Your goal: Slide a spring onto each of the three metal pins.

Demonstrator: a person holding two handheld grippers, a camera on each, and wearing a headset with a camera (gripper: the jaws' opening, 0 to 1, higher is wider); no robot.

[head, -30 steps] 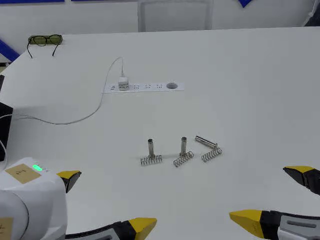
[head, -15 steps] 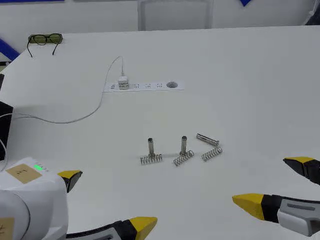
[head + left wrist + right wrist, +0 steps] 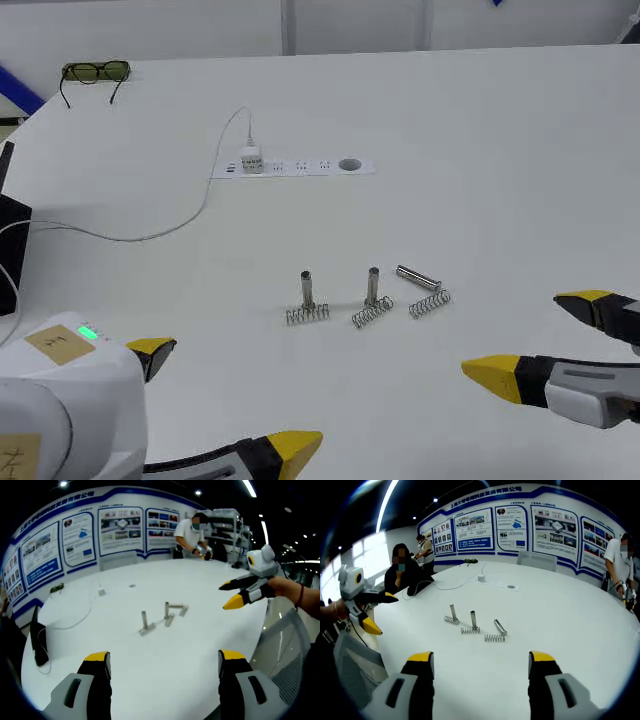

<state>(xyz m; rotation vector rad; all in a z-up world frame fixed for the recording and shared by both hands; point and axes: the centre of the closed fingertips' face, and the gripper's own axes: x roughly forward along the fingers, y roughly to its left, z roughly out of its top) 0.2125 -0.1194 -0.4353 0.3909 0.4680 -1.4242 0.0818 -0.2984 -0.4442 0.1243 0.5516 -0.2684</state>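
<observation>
The left tongs (image 3: 222, 400) and right tongs (image 3: 538, 335) gape wide and empty, at 7 and 4 o'clock of the work. Three springs (image 3: 371, 313) lie on the counter (image 3: 480, 150), each at 6 o'clock of the pins (image 3: 372, 285): two upright, one lying. The springs look light, squashy and apt to roll, so pinch gently mid-coil.

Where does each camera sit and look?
Head view: on the person's head, facing forward and down at the table, pins and springs; left gripper and right gripper show at the bottom.
Left gripper view: on the left gripper, facing along its open jaws; the right gripper and its hand show at right.
Right gripper view: on the right gripper, facing along its open jaws; the left gripper shows at left.
Shared: all see pins and springs.
</observation>
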